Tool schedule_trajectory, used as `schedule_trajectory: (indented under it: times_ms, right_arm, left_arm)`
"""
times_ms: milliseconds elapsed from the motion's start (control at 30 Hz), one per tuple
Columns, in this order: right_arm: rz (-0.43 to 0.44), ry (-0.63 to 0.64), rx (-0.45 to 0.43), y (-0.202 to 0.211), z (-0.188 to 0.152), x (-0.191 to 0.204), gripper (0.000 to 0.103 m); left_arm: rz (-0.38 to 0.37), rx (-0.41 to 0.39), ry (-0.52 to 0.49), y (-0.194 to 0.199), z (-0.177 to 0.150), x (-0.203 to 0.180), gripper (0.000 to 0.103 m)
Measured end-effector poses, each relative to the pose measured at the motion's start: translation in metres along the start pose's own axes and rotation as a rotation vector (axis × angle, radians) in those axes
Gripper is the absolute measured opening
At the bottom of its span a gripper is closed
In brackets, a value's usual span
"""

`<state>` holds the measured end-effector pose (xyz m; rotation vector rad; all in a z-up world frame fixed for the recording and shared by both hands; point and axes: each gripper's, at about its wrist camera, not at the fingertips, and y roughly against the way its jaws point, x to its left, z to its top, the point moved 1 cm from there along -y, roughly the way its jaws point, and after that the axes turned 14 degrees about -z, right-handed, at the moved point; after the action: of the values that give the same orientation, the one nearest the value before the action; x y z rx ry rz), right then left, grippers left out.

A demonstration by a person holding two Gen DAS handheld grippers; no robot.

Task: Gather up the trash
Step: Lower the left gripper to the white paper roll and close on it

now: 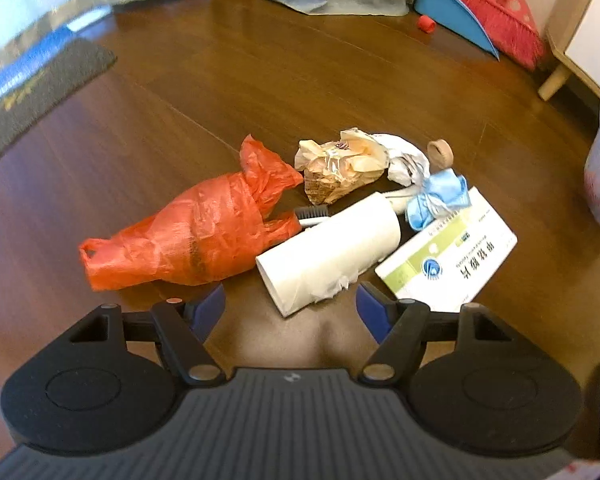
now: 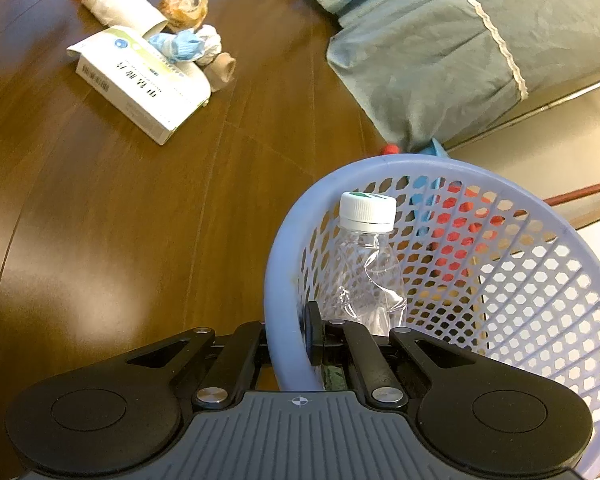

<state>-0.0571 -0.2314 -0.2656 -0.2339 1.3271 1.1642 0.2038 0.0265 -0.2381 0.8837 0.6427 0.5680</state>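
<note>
Left wrist view: left gripper [image 1: 290,307] spread wide, empty, just above the near end of a white paper roll [image 1: 329,249], with a red bag [image 1: 192,232] left of it and a box [image 1: 448,256] right, all on the wooden floor [image 1: 180,92]. Right wrist view: right gripper [image 2: 315,338] clenched on the near rim of the basket [image 2: 284,264], a clear bottle [image 2: 366,264] standing inside, trash pile far left.

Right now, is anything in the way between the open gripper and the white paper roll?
No, nothing visible. The left gripper hangs open just short of the white paper roll, with only bare floor between them. The orange bag lies beside the roll.
</note>
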Motion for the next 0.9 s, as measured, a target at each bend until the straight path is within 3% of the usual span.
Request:
schedule_trajectory:
  times_ms: [333, 400, 567, 667, 800, 867, 900]
  right_arm:
    - [0.001, 0.023, -0.005, -0.001, -0.002, 0.004, 0.0]
    - [0.002, 0.023, -0.004, -0.001, -0.003, 0.004, 0.0]
    - [0.002, 0.022, -0.003, 0.001, -0.003, 0.003, 0.0]
    - [0.003, 0.022, -0.003, 0.0, -0.003, 0.002, 0.0]
    - [0.003, 0.018, -0.003, 0.0, -0.003, 0.002, 0.0]
    - [0.003, 0.01, -0.005, 0.001, -0.004, 0.002, 0.0]
    - [0.003, 0.008, -0.005, 0.001, -0.004, 0.002, 0.0]
  left_arm:
    - [-0.069, 0.024, -0.047, -0.041, 0.011, 0.012, 0.067]
    - [-0.083, 0.034, -0.067, -0.043, 0.012, 0.01, 0.062]
    - [-0.09, 0.115, -0.143, -0.039, 0.005, -0.003, 0.037]
    - [-0.101, 0.152, -0.172, -0.029, -0.003, -0.013, 0.029]
    - [-0.084, 0.161, -0.245, -0.02, -0.011, -0.022, 0.029]
    - [-0.06, 0.148, -0.284, -0.018, -0.011, -0.023, 0.049]
    - [-0.057, 0.142, -0.295, -0.017, -0.01, -0.022, 0.054]
